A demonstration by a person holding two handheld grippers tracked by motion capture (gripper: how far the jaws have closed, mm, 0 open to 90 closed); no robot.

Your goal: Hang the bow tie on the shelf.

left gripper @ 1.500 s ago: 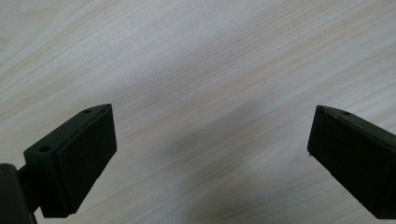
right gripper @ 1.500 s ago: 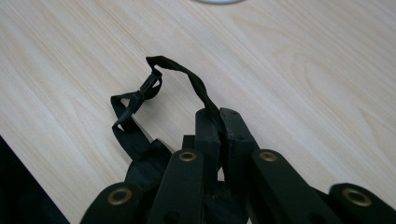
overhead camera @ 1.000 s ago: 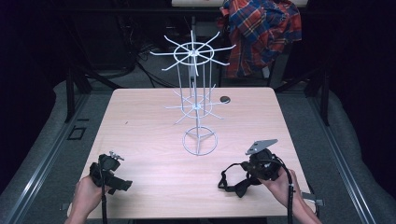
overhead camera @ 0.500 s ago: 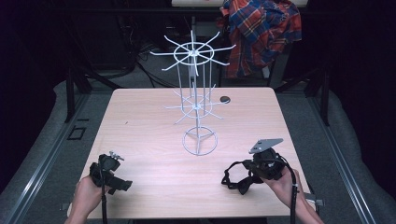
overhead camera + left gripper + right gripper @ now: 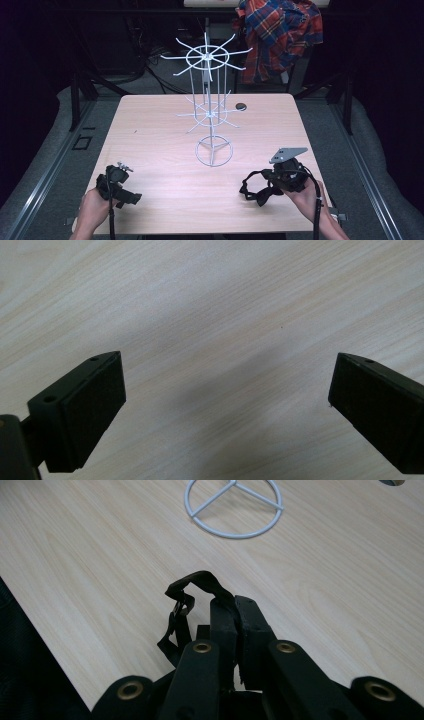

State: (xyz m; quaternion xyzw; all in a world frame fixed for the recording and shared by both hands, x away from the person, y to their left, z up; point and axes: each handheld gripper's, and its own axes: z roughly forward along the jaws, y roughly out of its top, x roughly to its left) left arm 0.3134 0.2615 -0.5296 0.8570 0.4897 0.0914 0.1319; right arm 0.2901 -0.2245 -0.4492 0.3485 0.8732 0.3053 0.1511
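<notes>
Strap (image 5: 187,612), black and looped, hung pinched between the right gripper's (image 5: 235,615) closed jaws near the table's (image 5: 160,125) front edge. The white wire rack (image 5: 212,110) stood beyond it at mid-table, a small dark disc (image 5: 241,106) behind the rack. The left gripper (image 5: 225,405) hovered over bare wood, jaws wide apart.

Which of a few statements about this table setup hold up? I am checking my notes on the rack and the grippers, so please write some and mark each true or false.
1. The right gripper is shut on a black strap. True.
2. The left gripper holds the strap too. False: its jaws stand wide apart over bare table, nothing between them.
3. The white wire rack stands upright on the table, beyond both grippers. True.
4. The strap already hangs on one of the rack's hooks. False: it is near the table's front edge, in the right gripper, apart from the rack.
5. A plaid shirt lies on the table. False: it hangs behind the table's far edge.
</notes>
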